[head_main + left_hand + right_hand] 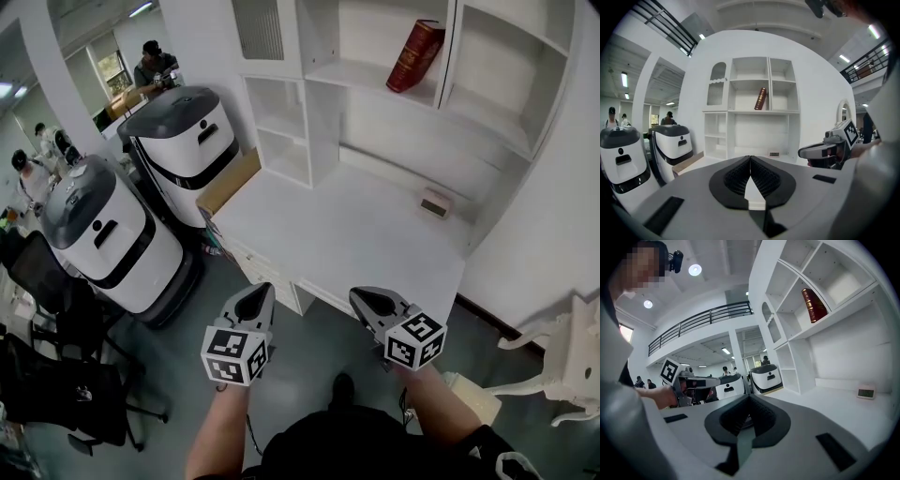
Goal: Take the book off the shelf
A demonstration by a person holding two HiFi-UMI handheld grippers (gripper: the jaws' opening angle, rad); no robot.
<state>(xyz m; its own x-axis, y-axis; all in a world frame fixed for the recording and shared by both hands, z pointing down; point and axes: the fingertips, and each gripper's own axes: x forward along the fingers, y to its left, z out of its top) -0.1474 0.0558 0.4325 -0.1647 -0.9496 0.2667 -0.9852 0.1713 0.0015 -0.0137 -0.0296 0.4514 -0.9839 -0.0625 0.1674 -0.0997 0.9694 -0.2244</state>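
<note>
A dark red book (pixel 415 54) leans tilted in an upper compartment of the white shelf unit (pixel 375 80). It also shows in the left gripper view as the book (pixel 761 98) and in the right gripper view as the book (pixel 813 304). Both grippers hang low in front of the desk, well short of the shelf. My left gripper (pixel 258 292) is shut, its pads meeting with nothing between them (pixel 750 160). My right gripper (pixel 367 302) is likewise shut and empty (pixel 749 400). They sit side by side, a short way apart.
A white desk (pixel 328 234) under the shelves carries a small flat display (pixel 434 204) near its back right. Two white and grey machines (pixel 183 145) (pixel 103 234) stand to the left, black chairs (pixel 66 375) at lower left, a white ornate chair (pixel 572 366) at right. People stand far behind.
</note>
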